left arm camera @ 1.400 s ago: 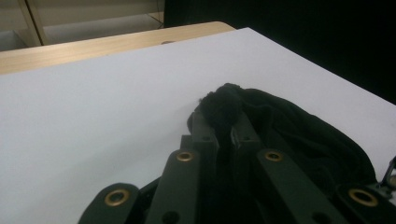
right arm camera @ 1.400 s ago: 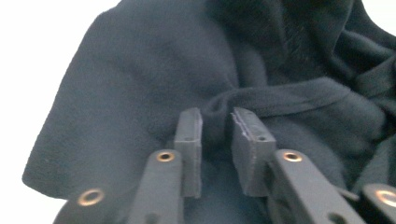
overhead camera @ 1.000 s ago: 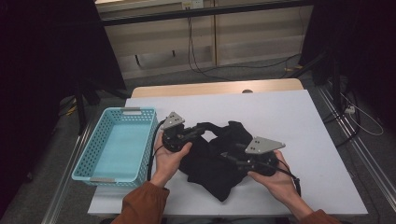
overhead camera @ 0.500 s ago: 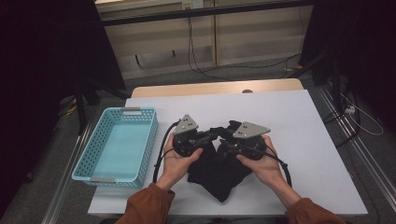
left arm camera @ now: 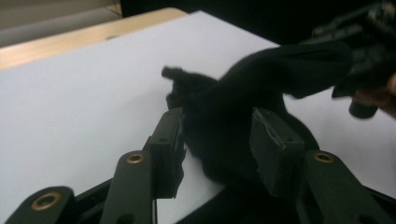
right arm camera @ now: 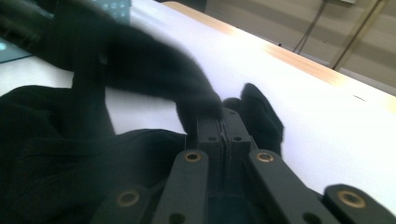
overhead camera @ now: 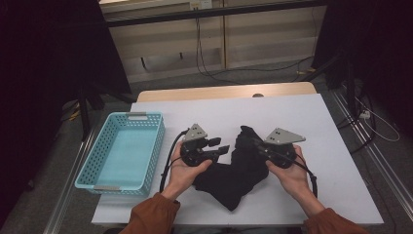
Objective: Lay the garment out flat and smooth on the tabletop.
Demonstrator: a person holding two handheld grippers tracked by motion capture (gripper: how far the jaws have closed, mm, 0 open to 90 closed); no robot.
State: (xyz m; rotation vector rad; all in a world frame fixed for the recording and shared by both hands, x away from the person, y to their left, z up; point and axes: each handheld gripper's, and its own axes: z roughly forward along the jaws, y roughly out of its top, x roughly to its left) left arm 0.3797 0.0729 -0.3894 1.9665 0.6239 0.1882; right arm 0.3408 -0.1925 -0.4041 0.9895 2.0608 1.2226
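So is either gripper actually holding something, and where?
The right gripper is shut on a fold of the black cloth; the left gripper stands open around it.

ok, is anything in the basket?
No, the high view shows the teal basket bare inside; the black cloth lies on the table.

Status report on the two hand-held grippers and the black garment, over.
Left hand-held gripper just opened, cloth between its jaws. Right hand-held gripper clamped on black garment. Blue basket aside, nothing blocking.
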